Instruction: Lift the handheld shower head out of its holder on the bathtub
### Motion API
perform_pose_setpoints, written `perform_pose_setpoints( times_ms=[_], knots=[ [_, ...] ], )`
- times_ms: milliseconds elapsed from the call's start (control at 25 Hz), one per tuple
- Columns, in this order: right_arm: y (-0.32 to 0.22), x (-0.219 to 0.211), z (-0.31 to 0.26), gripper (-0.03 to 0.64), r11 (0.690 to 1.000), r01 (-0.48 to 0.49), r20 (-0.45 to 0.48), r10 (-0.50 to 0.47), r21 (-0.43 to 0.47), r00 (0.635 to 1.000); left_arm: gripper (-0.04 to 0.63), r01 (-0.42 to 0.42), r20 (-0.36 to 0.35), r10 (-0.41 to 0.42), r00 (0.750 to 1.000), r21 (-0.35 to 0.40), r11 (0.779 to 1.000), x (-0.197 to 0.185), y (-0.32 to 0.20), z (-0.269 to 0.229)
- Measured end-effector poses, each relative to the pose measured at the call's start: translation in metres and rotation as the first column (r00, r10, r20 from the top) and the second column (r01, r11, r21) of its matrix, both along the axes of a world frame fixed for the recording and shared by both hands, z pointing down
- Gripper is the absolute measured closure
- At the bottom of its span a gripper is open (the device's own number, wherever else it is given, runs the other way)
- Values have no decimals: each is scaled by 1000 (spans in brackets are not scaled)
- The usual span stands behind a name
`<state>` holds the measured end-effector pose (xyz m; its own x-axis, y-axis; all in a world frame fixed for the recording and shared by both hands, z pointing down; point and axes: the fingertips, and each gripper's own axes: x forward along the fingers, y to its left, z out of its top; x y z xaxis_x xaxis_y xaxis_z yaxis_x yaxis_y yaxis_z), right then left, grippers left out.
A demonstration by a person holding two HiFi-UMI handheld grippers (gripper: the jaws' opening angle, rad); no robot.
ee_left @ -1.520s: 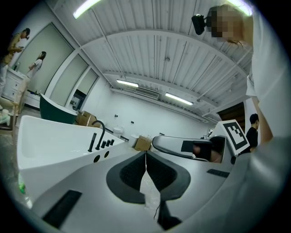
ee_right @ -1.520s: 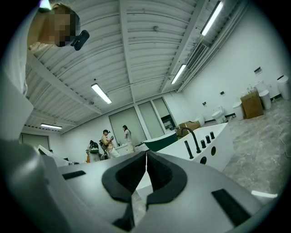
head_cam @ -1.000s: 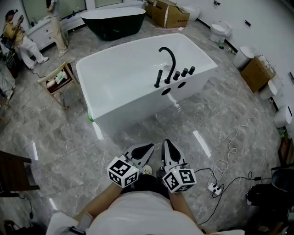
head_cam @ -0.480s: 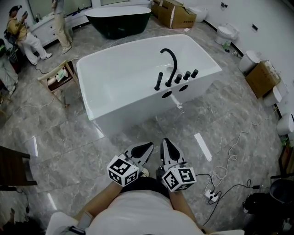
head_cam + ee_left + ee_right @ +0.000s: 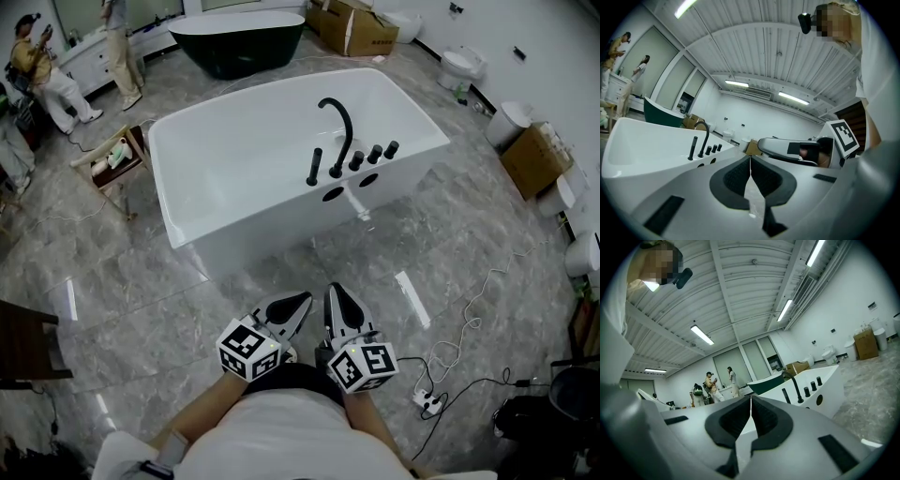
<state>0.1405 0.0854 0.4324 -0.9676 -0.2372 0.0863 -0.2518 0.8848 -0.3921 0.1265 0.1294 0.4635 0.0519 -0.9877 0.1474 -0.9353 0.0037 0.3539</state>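
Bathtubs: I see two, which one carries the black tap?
The white bathtub in the middle of the floor, with the arched black tap on its rim. The dark bathtub stands farther back.

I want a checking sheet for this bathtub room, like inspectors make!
Surface: shiny grey stone-look floor.
Job's things: white bathtub; black handheld shower head upright in its holder on the rim, beside the curved spout.
Clutter: cardboard boxes; wooden stool holding items.
Grippers: left gripper and right gripper shut, empty, short of the tub.
Cables: corded power strip on the floor, right.
Surroundings: dark bathtub, toilets, people far left.
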Motion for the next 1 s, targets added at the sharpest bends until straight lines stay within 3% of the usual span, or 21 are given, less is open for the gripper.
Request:
perform_pose_setpoints(
  times_ms=[600, 1000],
  knots=[
    [-4, 6, 6, 597, 999, -32, -12, 32, -29, 999, 583, -13, -7, 13, 1000, -12, 1000, 2, -5, 1],
    [-13, -13, 5, 597, 1000, -23, 1, 23, -20, 1000, 583, 31, -18, -31, 999, -8, 999, -20, -8, 4]
  ],
)
